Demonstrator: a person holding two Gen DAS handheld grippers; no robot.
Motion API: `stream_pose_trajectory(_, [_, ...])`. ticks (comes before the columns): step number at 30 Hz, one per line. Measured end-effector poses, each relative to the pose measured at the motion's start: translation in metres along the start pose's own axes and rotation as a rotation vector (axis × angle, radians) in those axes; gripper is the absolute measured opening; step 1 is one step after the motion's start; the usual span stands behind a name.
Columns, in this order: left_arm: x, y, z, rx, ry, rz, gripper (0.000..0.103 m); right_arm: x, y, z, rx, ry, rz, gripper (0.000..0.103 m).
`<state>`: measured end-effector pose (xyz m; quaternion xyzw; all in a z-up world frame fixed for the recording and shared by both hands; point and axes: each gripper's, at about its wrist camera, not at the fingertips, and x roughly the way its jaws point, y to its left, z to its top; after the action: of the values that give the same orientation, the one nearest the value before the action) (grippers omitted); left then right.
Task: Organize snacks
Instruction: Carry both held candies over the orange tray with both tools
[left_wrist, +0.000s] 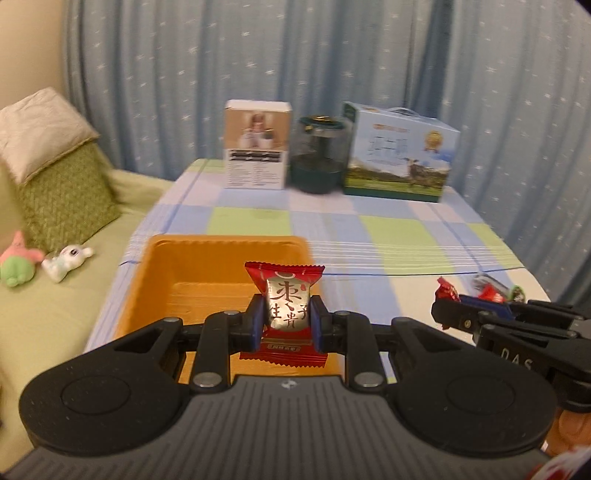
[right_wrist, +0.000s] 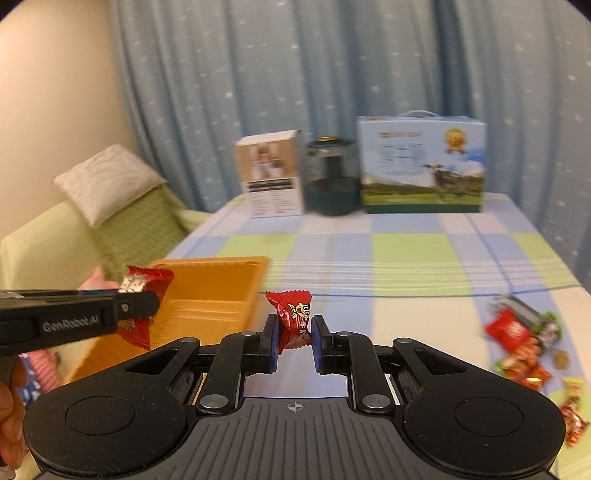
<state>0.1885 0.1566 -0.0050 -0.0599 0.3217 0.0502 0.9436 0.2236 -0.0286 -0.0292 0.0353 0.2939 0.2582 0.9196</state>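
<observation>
My left gripper (left_wrist: 285, 322) is shut on a red and silver snack packet (left_wrist: 286, 306) and holds it over the near end of the orange tray (left_wrist: 159, 273). That packet also shows in the right wrist view (right_wrist: 142, 282) above the tray (right_wrist: 218, 291). My right gripper (right_wrist: 294, 336) is shut on a small red candy (right_wrist: 293, 317), above the table just right of the tray. It shows in the left wrist view (left_wrist: 448, 314) at the right, with the candy (left_wrist: 447, 290) at its tip.
A heap of loose snack packets (right_wrist: 524, 336) lies on the checked tablecloth (right_wrist: 369, 258) at the right. A white box (left_wrist: 256, 144), a dark green jar (left_wrist: 319, 155) and a blue carton (left_wrist: 400, 151) stand at the back. A sofa with cushions (left_wrist: 62, 192) is on the left.
</observation>
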Motion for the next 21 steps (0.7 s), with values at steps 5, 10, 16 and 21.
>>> stream_pose_trajectory(5, [0.000, 0.023, -0.003, -0.010, 0.032, 0.035, 0.023, 0.020, 0.023, 0.008, -0.048, 0.018, 0.050, 0.018])
stream_pose_trajectory(10, [0.002, 0.039, -0.007, -0.027, 0.050, 0.021, 0.023, 0.042, 0.033, 0.010, -0.068, 0.065, 0.099, 0.018])
stream_pose_trajectory(16, [0.007, 0.051, -0.009, -0.066, 0.066, 0.034, 0.023, 0.061, 0.043, 0.009, -0.073, 0.105, 0.147, 0.018])
stream_pose_trajectory(21, [0.010, 0.060, -0.011, -0.088, 0.085, 0.055, 0.023, 0.072, 0.051, 0.007, -0.087, 0.130, 0.165, 0.018])
